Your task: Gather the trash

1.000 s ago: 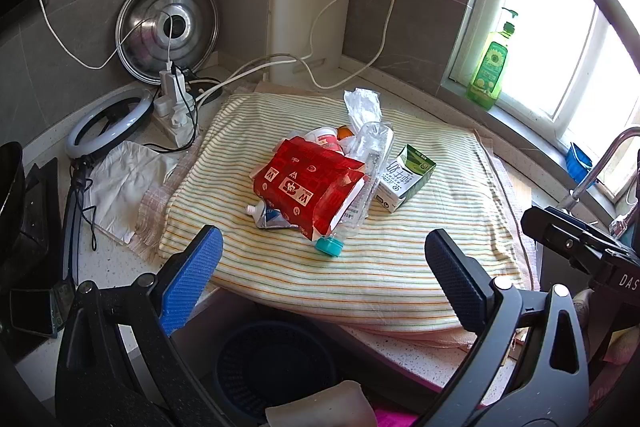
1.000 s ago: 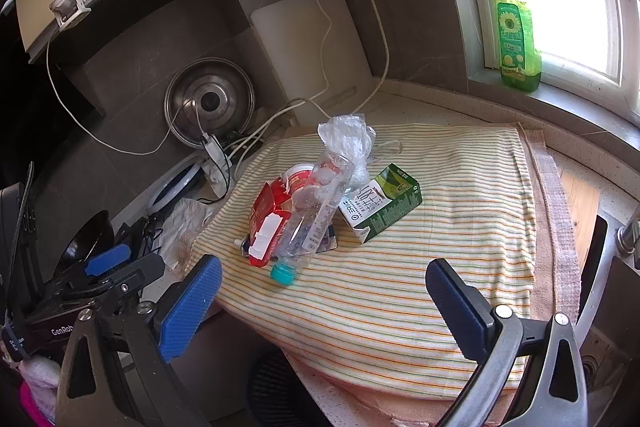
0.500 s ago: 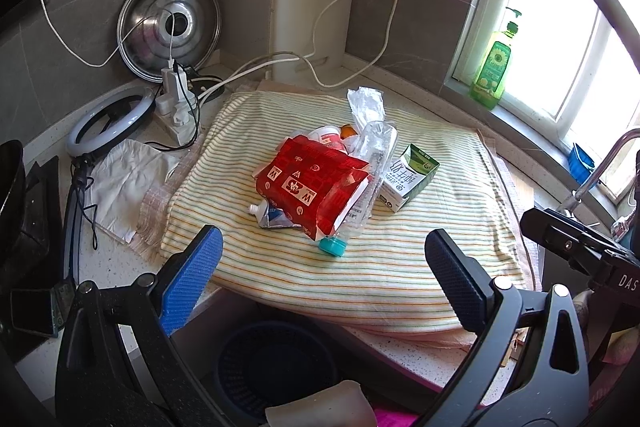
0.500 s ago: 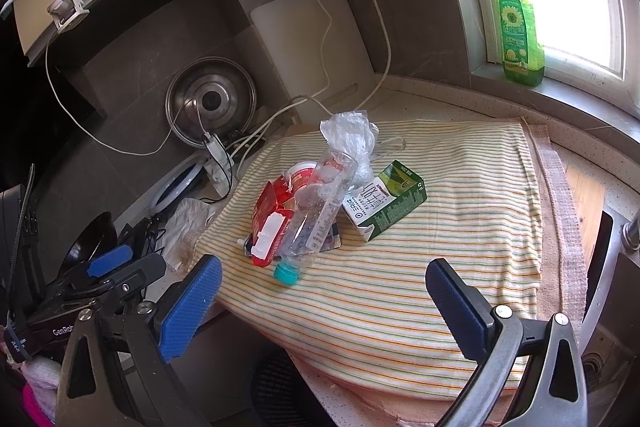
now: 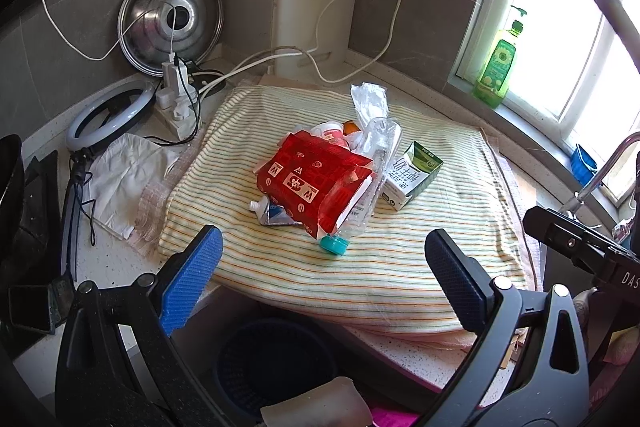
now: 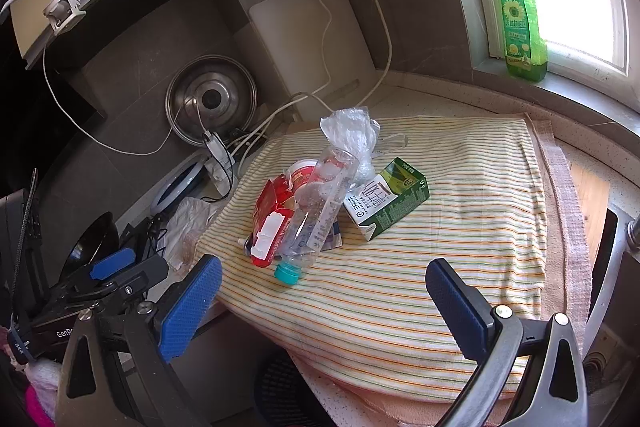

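A pile of trash lies on a striped cloth (image 5: 380,267): a red carton (image 5: 312,183), a clear plastic bottle (image 5: 370,179) with a teal cap (image 5: 333,245), a green-and-white milk carton (image 5: 412,179), a squeezed tube (image 5: 272,213) and a crumpled plastic bag (image 5: 368,99). The same pile shows in the right wrist view: red carton (image 6: 270,227), bottle (image 6: 320,211), milk carton (image 6: 386,203). My left gripper (image 5: 324,267) is open and empty, in front of the pile. My right gripper (image 6: 324,291) is open and empty, also short of it.
A dark mesh bin (image 5: 276,363) stands below the counter edge in front. Behind the cloth are a steel lid (image 5: 170,23), a power strip with cables (image 5: 176,95), a ring light (image 5: 108,115), a white board (image 5: 316,11). A green soap bottle (image 6: 520,15) stands on the sill.
Both grippers have drifted slightly; the pile sits a little lower and nearer in both views. Nothing was touched and both stay open.
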`<state>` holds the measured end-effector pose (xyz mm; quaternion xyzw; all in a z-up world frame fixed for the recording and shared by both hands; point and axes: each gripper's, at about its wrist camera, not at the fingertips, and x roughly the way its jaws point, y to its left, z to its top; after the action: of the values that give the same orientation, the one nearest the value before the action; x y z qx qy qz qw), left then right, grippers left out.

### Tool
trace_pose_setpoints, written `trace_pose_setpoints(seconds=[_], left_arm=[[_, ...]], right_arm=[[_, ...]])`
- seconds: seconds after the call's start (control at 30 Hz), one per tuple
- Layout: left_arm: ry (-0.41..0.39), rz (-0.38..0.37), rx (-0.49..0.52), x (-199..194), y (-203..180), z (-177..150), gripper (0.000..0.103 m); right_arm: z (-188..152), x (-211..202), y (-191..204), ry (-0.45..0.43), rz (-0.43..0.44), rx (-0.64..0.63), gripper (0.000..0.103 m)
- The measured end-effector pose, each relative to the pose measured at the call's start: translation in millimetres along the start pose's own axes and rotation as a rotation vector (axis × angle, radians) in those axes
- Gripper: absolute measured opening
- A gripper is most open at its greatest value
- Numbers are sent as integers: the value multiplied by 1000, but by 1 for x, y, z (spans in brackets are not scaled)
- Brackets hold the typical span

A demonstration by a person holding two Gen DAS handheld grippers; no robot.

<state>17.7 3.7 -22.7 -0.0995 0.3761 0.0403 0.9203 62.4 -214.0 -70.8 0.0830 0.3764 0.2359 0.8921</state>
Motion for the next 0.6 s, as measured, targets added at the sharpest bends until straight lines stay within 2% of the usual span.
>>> trace_pose_setpoints(seconds=[0.33, 0.6], left_arm=[[16, 14, -25, 7, 3, 3, 103], [52, 12, -105, 22, 29, 6, 101]], right_arm=[[5, 6, -8, 14, 10, 7, 103], [12, 14, -28, 0, 50, 48, 103]])
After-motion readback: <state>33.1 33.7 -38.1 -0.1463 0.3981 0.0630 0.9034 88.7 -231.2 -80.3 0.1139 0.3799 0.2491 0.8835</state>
